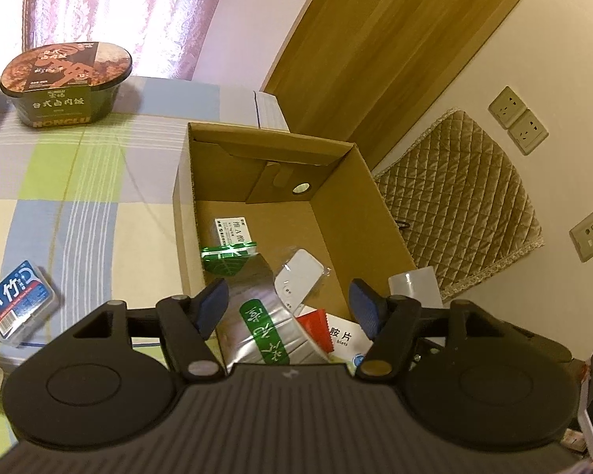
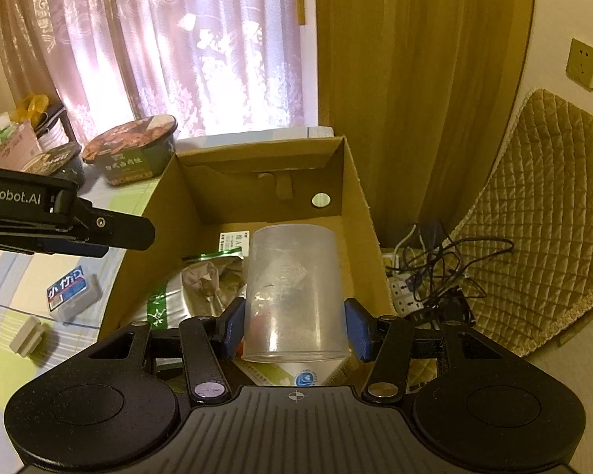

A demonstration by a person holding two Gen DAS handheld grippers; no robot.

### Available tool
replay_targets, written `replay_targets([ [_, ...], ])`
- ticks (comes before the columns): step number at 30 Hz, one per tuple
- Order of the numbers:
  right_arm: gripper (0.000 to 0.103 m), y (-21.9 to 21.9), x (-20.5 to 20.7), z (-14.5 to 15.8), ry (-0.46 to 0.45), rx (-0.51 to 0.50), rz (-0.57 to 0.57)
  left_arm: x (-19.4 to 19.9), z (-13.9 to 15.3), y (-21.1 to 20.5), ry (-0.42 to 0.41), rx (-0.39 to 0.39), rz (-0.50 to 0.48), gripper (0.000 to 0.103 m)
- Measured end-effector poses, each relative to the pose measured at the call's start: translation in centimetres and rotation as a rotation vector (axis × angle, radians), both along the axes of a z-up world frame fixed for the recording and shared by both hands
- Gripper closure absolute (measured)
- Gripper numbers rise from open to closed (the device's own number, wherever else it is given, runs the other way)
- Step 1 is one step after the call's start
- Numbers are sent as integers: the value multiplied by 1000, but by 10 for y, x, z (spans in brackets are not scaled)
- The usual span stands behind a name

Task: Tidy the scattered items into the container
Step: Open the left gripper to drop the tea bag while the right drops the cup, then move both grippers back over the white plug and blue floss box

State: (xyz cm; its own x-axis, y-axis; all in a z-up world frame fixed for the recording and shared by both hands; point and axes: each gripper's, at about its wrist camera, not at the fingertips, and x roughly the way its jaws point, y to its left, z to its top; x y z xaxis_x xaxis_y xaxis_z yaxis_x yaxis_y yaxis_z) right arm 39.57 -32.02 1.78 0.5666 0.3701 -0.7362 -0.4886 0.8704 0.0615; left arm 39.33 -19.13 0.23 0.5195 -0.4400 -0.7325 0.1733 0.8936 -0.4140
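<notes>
An open cardboard box (image 1: 182,213) (image 2: 355,205) stands on the checked cloth. It holds a silver-green tea packet (image 1: 265,316) (image 2: 186,300), a white item in plastic wrap (image 1: 298,280), a small white carton (image 1: 231,229) and a red-and-white tablet box (image 1: 336,333). My right gripper (image 2: 295,328) is shut on a translucent plastic cup (image 2: 294,292) (image 1: 413,286), held over the box's near right corner. My left gripper (image 1: 288,300) (image 2: 138,235) hangs open over the box's near left edge, holding nothing. A blue floss box (image 1: 19,306) (image 2: 71,290) lies on the cloth to the left.
An instant rice bowl (image 1: 67,81) (image 2: 132,150) stands far left, a second bowl (image 2: 59,162) beside it. A small white block (image 2: 25,335) lies near the floss box. Right of the box are a power strip with tangled cables (image 2: 407,292) and a quilted cushion (image 2: 533,217).
</notes>
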Motion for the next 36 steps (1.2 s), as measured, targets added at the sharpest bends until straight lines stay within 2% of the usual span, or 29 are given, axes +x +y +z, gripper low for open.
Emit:
replay_targets([
  [14,47,12,-1,1,-7,1,16,-5,3,14,-3,6,20,41],
  [19,47,18,-5,3,-36,1,47,-4,4,20,-4,3,32,41],
  [36,47,16,-13,-1,-8,1,19,-14,2,34,5,3,40,41],
])
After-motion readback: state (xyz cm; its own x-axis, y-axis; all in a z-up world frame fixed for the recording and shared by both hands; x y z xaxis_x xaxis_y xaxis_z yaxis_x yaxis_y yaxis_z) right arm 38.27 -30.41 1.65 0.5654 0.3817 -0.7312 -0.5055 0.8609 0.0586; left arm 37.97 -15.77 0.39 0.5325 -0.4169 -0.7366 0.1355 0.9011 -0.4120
